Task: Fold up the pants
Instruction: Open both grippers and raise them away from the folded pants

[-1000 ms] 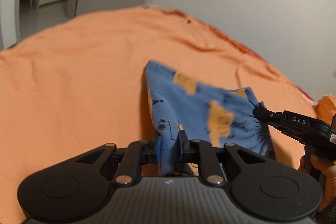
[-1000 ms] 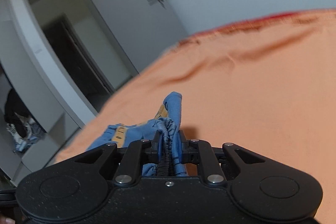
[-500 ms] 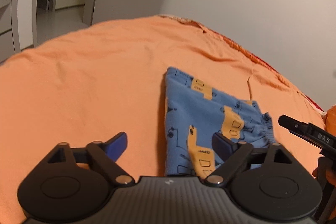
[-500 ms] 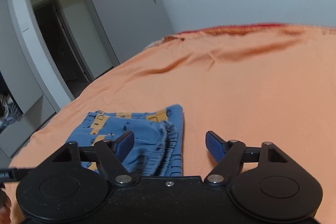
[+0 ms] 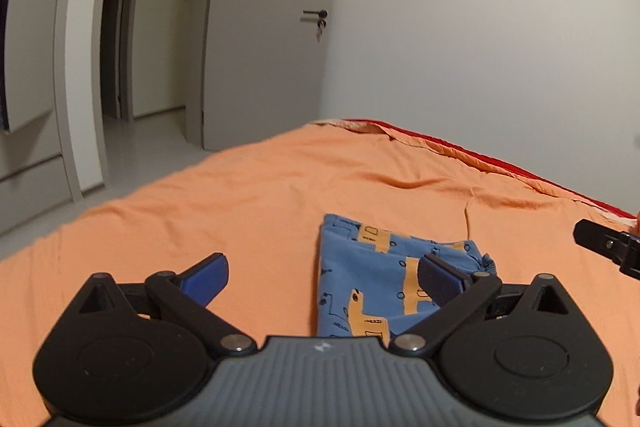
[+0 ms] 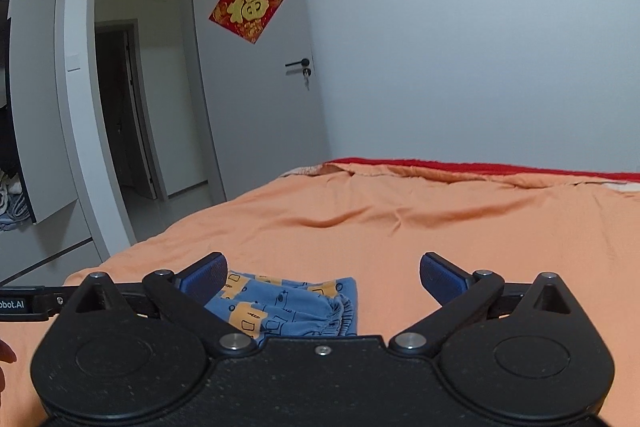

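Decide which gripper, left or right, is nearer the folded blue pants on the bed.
Too close to call. The pants lie just beyond the left gripper, under its right finger; the right gripper has them below its left finger. Both open, apart from the cloth.

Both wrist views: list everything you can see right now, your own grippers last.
pants: one, blue with orange print, folded on the bed.
bedsheet: one, orange, covering the bed.
red edge: one, along the bed's far side by the wall.
door: one, grey, standing open.
red-gold decoration: one, on the door.
left gripper: black, blue pads, open above the pants.
right gripper: black, blue pads, open.
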`<action>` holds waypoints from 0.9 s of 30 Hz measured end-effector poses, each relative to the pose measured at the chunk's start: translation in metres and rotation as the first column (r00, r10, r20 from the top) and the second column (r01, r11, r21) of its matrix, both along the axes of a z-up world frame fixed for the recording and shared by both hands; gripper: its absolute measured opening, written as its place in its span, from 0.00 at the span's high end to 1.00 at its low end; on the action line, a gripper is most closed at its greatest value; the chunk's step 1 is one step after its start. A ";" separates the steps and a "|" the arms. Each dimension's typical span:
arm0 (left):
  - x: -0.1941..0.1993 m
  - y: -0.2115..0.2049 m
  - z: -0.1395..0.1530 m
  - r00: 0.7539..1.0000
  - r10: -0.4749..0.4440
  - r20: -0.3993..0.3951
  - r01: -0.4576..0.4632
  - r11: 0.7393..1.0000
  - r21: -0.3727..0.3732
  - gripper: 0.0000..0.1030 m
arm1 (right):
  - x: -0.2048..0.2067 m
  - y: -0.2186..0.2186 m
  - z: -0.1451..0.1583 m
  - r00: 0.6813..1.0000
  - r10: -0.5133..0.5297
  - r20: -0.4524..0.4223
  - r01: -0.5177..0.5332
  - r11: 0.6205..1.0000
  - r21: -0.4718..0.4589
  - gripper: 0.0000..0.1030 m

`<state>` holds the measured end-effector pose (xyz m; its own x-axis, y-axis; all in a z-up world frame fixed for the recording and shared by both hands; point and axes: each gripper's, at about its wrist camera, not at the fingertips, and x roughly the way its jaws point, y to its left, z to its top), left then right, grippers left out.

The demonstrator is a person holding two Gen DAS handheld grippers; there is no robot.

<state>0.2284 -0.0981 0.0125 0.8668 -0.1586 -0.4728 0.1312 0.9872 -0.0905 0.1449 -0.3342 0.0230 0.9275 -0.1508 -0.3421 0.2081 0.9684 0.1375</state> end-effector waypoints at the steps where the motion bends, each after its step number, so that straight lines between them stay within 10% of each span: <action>1: -0.006 -0.001 0.003 1.000 0.008 0.013 -0.008 1.000 0.009 0.00 | -0.005 0.002 0.001 1.000 -0.011 0.007 0.011 1.000 -0.008 0.01; 27: -0.127 0.035 -0.001 0.996 0.048 0.078 -0.051 0.998 0.038 0.00 | -0.136 0.068 0.006 0.998 -0.042 0.057 0.047 0.993 -0.104 0.01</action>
